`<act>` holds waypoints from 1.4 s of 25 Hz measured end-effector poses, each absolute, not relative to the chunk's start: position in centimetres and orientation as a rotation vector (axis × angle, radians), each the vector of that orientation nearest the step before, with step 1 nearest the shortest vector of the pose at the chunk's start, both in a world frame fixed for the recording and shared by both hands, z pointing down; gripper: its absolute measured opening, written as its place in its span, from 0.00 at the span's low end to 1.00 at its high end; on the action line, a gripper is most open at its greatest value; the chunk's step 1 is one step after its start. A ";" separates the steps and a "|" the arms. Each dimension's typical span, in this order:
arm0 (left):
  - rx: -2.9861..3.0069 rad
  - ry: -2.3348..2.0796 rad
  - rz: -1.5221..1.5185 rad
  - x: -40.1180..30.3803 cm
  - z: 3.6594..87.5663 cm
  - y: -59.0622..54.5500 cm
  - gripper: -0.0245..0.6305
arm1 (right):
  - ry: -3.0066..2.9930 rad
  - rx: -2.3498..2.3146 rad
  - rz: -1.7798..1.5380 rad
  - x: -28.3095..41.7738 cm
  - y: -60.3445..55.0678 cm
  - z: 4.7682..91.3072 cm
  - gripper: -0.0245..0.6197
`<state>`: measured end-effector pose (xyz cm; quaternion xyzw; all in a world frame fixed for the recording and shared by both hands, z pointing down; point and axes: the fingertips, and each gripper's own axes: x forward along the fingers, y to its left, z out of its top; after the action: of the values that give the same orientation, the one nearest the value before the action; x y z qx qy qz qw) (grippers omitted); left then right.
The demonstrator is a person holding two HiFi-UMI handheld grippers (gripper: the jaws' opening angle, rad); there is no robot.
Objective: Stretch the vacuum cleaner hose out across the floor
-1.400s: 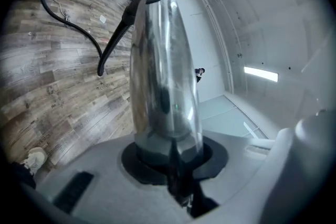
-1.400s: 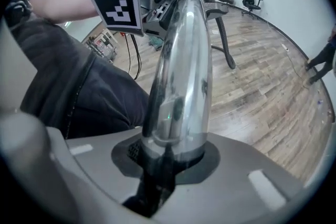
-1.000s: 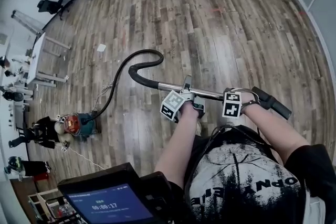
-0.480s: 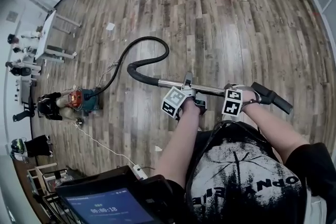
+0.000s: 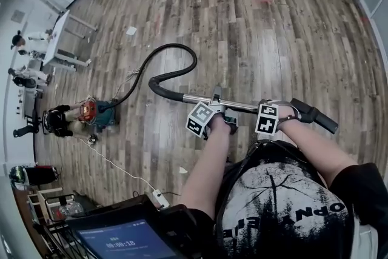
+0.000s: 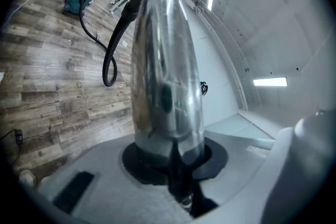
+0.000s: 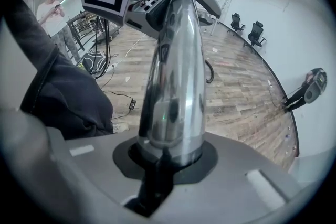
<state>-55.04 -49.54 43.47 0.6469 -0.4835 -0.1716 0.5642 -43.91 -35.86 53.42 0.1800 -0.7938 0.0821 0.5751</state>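
Head view: the jaws of your left gripper [image 5: 214,101] clamp the chrome wand [image 5: 244,105]; those of your right gripper [image 5: 280,108], just closing, grip it too. The hose [image 5: 182,73] curls across the floor [image 5: 273,21] toward its left edge.

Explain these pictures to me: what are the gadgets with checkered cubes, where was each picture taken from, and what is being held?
There is no robot: a person carries hand-held tongs in each hand, and the marker cubes belong to them. The wide picture comes from a camera on the person's head, looking down. The other two come from cameras riding on the left tongs and the right tongs, looking along their jaws. Both are clamped on the vacuum cleaner's shiny metal tube; the right jaws have just been closing on it. From the tube a black hose curls across the wooden floor to the vacuum cleaner body.
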 end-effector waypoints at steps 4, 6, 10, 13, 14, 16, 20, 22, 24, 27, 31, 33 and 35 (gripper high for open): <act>1.482 -1.125 -0.426 -57.3 43.8 -45.6 0.13 | -1.827 0.390 0.193 -45.6 -31.9 53.0 0.14; 1.476 -1.121 -0.430 -58.3 44.2 -43.8 0.13 | -1.820 0.386 0.190 -46.4 -30.1 53.3 0.14; 1.474 -1.108 -0.423 -60.1 44.9 -39.6 0.13 | -1.814 0.387 0.228 -48.5 -25.3 53.8 0.15; 1.470 -1.088 -0.427 -61.0 45.5 -35.8 0.13 | -1.798 0.394 0.241 -49.5 -21.3 54.1 0.14; 1.466 -1.079 -0.425 -61.0 45.8 -34.6 0.13 | -1.792 0.396 0.247 -49.6 -20.1 54.3 0.15; 1.457 -1.061 -0.418 -60.8 46.6 -32.4 0.13 | -1.777 0.400 0.262 -49.4 -17.6 54.7 0.15; 1.446 -1.019 -0.414 -59.0 47.9 -28.9 0.13 | -1.738 0.412 0.285 -47.7 -13.6 55.5 0.15; 1.446 -1.006 -0.417 -57.5 47.7 -28.0 0.13 | -1.727 0.418 0.288 -46.2 -12.6 55.2 0.15; 1.442 -1.002 -0.418 -56.0 47.3 -27.0 0.13 | -1.722 0.416 0.291 -44.7 -11.6 54.7 0.15; 1.438 -1.018 -0.420 -53.8 46.7 -25.9 0.13 | -1.735 0.406 0.283 -42.5 -10.6 54.2 0.14; 1.432 -1.064 -0.440 -50.7 45.8 -24.4 0.13 | -1.762 0.375 0.252 -38.9 -9.7 53.6 0.15; 1.429 -1.082 -0.448 -48.6 45.6 -23.1 0.13 | -1.774 0.361 0.240 -36.7 -8.7 53.6 0.15; 1.422 -1.098 -0.453 -46.5 45.7 -21.9 0.13 | -1.783 0.347 0.234 -34.4 -7.7 53.7 0.14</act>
<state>-46.47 -21.94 45.69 0.6136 -0.4737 -0.1954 0.6008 -34.36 -7.67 53.74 0.1501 -0.7720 0.1013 0.6093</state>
